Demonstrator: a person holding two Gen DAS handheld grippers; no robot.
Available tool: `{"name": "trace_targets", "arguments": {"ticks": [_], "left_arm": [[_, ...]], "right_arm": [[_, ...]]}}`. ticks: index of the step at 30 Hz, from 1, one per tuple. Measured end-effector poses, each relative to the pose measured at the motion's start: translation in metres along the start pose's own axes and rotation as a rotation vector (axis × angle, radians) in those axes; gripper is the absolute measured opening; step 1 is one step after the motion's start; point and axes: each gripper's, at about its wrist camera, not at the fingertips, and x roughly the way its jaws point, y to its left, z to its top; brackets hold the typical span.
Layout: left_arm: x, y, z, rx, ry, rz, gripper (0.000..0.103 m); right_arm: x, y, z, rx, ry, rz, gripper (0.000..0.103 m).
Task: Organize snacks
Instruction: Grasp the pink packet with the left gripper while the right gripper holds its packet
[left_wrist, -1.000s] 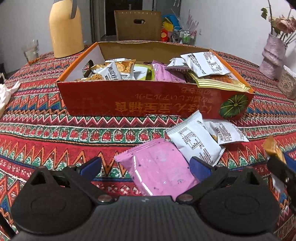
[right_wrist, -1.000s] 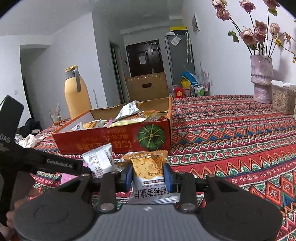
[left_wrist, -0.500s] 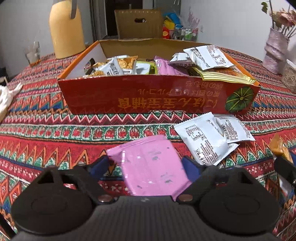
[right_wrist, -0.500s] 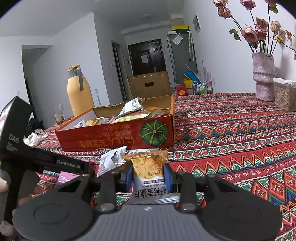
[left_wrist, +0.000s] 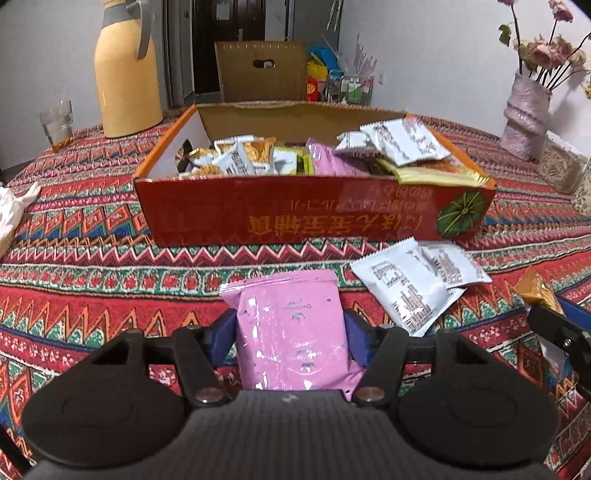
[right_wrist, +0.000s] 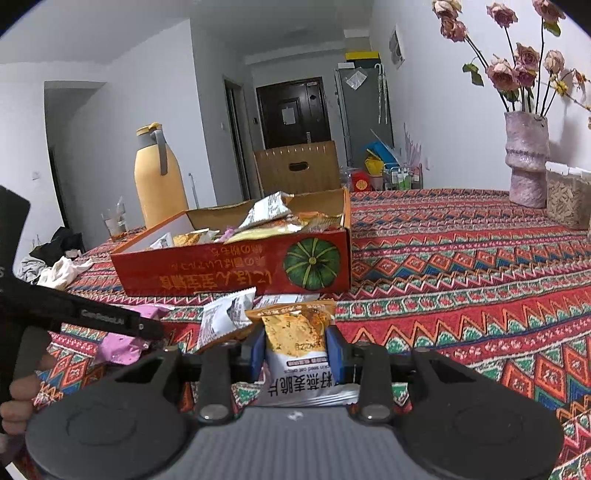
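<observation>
Low in each wrist frame, the left gripper (left_wrist: 290, 332) pinches a pink foil snack packet (left_wrist: 291, 328) and the right gripper (right_wrist: 294, 349) an orange-and-white oat-crisp packet (right_wrist: 295, 343), both facing the red pumpkin-printed cardboard box (left_wrist: 314, 206), likely for loading.

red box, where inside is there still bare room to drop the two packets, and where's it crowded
Inside the red box, the bare floor shows along the far wall and in the left corner by the handle hole. The middle holds orange and pink packets; the right end is heaped with white packets. On the cloth, the stretch left of the pink packet is bare; white packets crowd the right.
</observation>
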Motion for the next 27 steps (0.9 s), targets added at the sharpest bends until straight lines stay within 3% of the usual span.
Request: {"name": "trace_targets", "arguments": {"ticks": [6, 9, 13, 14, 16, 19, 27], "left_arm": [[-0.017, 0.004, 0.010, 0.006, -0.068, -0.012, 0.057], [-0.023, 0.005, 0.015, 0.018, -0.093, -0.025, 0.033], [-0.020, 0.006, 0.017, 0.021, -0.091, -0.024, 0.033], [-0.019, 0.006, 0.016, 0.021, -0.086, -0.027, 0.035], [-0.016, 0.008, 0.013, 0.018, -0.074, -0.024, 0.055], [-0.015, 0.010, 0.007, 0.022, -0.071, -0.027, 0.077], [-0.001, 0.014, -0.001, 0.074, -0.004, -0.032, 0.090]], "right_arm": [[0.000, 0.007, 0.012, -0.026, -0.021, 0.000, 0.034], [0.001, 0.013, 0.017, -0.041, -0.032, 0.009, 0.034], [0.005, 0.020, 0.020, -0.051, -0.032, 0.020, 0.034], [0.006, 0.021, 0.020, -0.052, -0.030, 0.021, 0.034], [0.008, 0.022, 0.018, -0.052, -0.024, 0.020, 0.034], [0.009, 0.021, 0.016, -0.047, -0.015, 0.014, 0.034], [0.010, 0.017, 0.011, -0.037, 0.002, 0.004, 0.034]]}}
